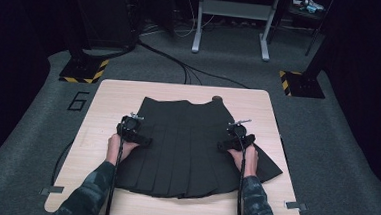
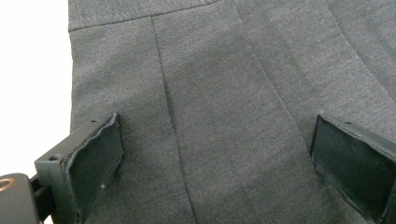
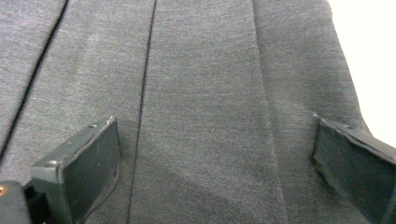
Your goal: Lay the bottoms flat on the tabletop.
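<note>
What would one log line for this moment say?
left gripper: open, over skirt | right gripper: open, over skirt | skirt: flat on table

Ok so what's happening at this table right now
A person is working on a dark pleated skirt spread flat on the wooden table, waistband at the far end. The left claw is over the skirt's left side and the right claw over its right side. Both claws are open above the fabric, with nothing gripped yet.
</note>
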A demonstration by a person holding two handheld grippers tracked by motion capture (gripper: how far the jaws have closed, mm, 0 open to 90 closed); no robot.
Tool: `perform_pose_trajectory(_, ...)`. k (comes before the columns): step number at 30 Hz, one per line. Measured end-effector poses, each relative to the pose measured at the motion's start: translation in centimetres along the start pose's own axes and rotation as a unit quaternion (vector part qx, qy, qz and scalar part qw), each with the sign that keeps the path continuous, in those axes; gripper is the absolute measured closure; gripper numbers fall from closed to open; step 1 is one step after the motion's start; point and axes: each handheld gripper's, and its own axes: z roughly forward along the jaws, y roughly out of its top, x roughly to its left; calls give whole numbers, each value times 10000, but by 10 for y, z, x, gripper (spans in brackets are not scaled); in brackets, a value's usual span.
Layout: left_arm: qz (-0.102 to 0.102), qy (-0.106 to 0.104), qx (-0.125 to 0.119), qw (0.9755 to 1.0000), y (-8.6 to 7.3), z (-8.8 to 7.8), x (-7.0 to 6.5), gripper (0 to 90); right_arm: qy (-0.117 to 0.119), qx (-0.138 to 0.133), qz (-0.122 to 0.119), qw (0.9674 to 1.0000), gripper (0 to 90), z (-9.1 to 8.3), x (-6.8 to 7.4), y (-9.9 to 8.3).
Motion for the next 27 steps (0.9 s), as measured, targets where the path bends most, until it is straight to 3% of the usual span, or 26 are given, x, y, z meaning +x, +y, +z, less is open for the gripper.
perform_pose_trajectory(9, -24, 16, 83, 10000, 21, 14, 15, 19, -104, 19, 51, 9999, 7, 14, -7, 21)
perform_pose_trajectory(13, -75, -1, 96, 9999, 27, 19, 21, 11, -132, 38, 221, 9997, 0, 20, -7, 30)
perform_pose_trajectory(18, -104, -14, 74, 9999, 31, 21, 24, 10, -133, -35, 115, 9998, 0, 23, -9, 34)
perform_pose_trajectory(23, -160, 8, -63, 9999, 27, 9, 25, 13, -40, -87, 151, 9998, 16, 14, -8, 32)
perform_pose_trajectory(26, -242, -210, -145, 9994, 21, -11, 27, 0, 166, -207, 157, 9995, 9, -2, -9, 24)
perform_pose_trajectory(27, -232, -187, -214, 9993, 20, -15, 26, 0, 182, -317, 94, 9993, 10, -11, -9, 19)
